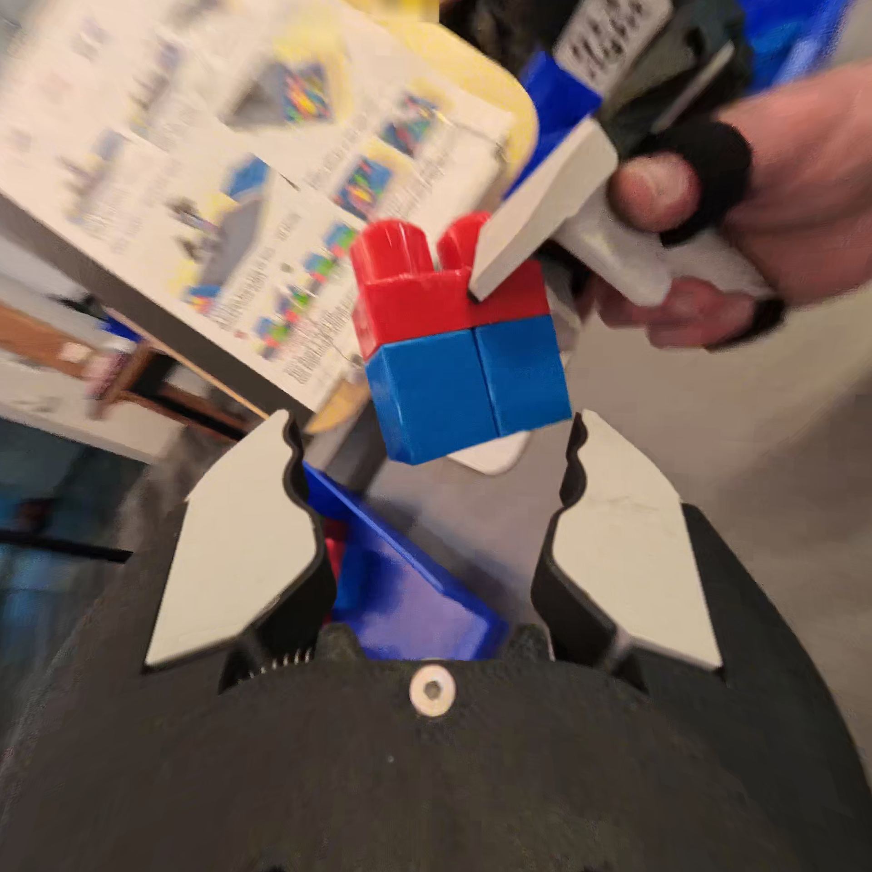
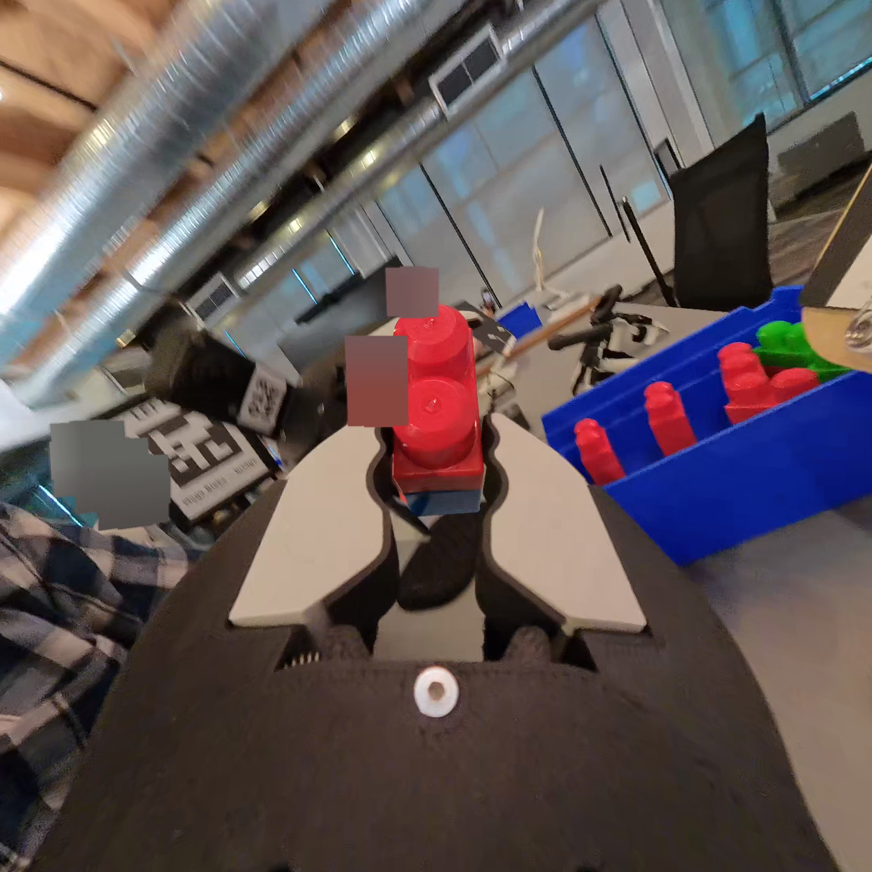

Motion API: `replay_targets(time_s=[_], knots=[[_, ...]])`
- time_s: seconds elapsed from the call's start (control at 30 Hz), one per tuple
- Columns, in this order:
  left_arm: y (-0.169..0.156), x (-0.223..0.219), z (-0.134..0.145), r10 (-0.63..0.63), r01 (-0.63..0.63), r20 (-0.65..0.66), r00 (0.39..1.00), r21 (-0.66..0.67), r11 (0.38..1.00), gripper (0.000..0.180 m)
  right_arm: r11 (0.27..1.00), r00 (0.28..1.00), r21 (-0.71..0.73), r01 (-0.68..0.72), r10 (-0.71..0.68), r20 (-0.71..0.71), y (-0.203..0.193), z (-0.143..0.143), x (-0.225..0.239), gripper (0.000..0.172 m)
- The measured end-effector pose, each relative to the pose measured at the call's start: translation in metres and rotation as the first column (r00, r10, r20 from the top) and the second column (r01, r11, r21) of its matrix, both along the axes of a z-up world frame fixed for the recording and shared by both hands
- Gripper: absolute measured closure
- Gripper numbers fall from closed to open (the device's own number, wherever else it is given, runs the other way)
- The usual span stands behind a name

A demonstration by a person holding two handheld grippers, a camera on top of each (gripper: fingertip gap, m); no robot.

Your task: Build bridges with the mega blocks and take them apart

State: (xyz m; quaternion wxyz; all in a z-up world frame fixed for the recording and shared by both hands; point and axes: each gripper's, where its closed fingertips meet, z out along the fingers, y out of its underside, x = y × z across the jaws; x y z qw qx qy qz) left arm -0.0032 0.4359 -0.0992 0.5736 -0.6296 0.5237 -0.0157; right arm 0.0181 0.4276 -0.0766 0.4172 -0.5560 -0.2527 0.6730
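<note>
A small stack hangs in the air: a red two-stud block (image 1: pixel 415 297) sits on two blue blocks (image 1: pixel 472 387) set side by side. My right gripper (image 2: pixel 436 443) is shut on the red block (image 2: pixel 436 410), with its pads pressed on both sides and a strip of blue block (image 2: pixel 443 502) just below. In the left wrist view its white finger (image 1: pixel 542 212) comes in from the upper right onto the red block. My left gripper (image 1: pixel 434 424) is wide open just below the blue blocks. Its pads stand on either side of them and hold nothing.
A blue bin (image 2: pixel 708 495) at the right holds red blocks (image 2: pixel 670 424) and green blocks (image 2: pixel 792 349). A blue bin (image 1: pixel 415 590) lies under my left gripper. A printed instruction sheet (image 1: pixel 264 155) lies on a yellow board. A person's hand (image 1: pixel 764 203) holds the right gripper. Only a small space, under 4 cm, lies between the two pairs of fingers.
</note>
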Motion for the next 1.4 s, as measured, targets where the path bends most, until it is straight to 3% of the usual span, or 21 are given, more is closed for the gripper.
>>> replay_targets(time_s=[0.07, 0.17, 0.3, 0.43, 0.6, 0.67, 0.87, 0.93, 1.0, 1.13, 1.2, 1.4], knots=[[-0.004, 0.01, 0.01, 0.028, -0.036, 0.055, 0.998, 0.16, 0.986, 0.078, 0.998, 0.998, -0.058, -0.009, 0.005, -0.068, -0.002, 0.001, -0.001, 0.136], [-0.007, 0.02, 0.01, 0.075, -0.077, 0.02, 0.997, 0.308, 0.948, 0.089, 0.991, 0.989, -0.126, -0.034, 0.016, -0.144, -0.005, 0.001, -0.003, 0.136], [-0.008, 0.023, 0.017, 0.093, -0.108, 0.058, 0.994, 0.385, 0.917, 0.098, 0.981, 0.971, -0.185, -0.062, 0.016, -0.24, -0.007, 0.004, 0.0, 0.136], [-0.008, 0.016, 0.027, 0.083, -0.13, 0.126, 0.989, 0.435, 0.891, 0.092, 0.978, 0.951, -0.195, -0.074, 0.01, -0.309, -0.009, 0.009, 0.005, 0.136], [-0.01, 0.014, 0.025, 0.022, -0.085, 0.154, 0.988, 0.416, 0.906, 0.081, 0.971, 0.945, -0.198, -0.134, 0.065, -0.322, -0.018, 0.01, 0.004, 0.136], [-0.017, 0.022, 0.023, -0.044, -0.007, 0.109, 0.993, 0.428, 0.904, 0.092, 0.963, 0.938, -0.212, -0.164, 0.086, -0.337, -0.02, 0.01, 0.004, 0.136], [-0.022, 0.025, 0.021, -0.093, 0.043, 0.108, 0.99, 0.393, 0.919, 0.095, 0.952, 0.933, -0.232, -0.2, 0.112, -0.343, -0.025, 0.007, 0.005, 0.136], [-0.024, 0.024, 0.019, -0.096, 0.054, 0.093, 0.991, 0.377, 0.925, 0.096, 0.96, 0.945, -0.216, -0.176, 0.104, -0.31, -0.025, 0.006, 0.006, 0.133], [-0.03, 0.026, 0.018, -0.148, 0.105, 0.105, 0.983, 0.341, 0.934, 0.096, 0.964, 0.958, -0.209, -0.165, 0.106, -0.267, -0.022, 0.005, 0.008, 0.117], [-0.038, 0.027, 0.012, -0.202, 0.18, 0.054, 0.978, 0.278, 0.944, 0.096, 0.945, 0.952, -0.144, -0.295, 0.278, -0.129, -0.039, 0.006, 0.001, 0.121], [-0.042, 0.031, 0.008, -0.222, 0.208, 0.022, 0.975, 0.264, 0.942, 0.096, 0.945, 0.952, -0.117, -0.306, 0.3, -0.066, -0.042, 0.004, -0.003, 0.135], [-0.049, 0.03, -0.001, -0.226, 0.227, -0.03, 0.974, 0.211, 0.951, 0.098, 0.919, 0.928, -0.138, -0.369, 0.373, -0.001, -0.052, -0.008, -0.002, 0.135]])
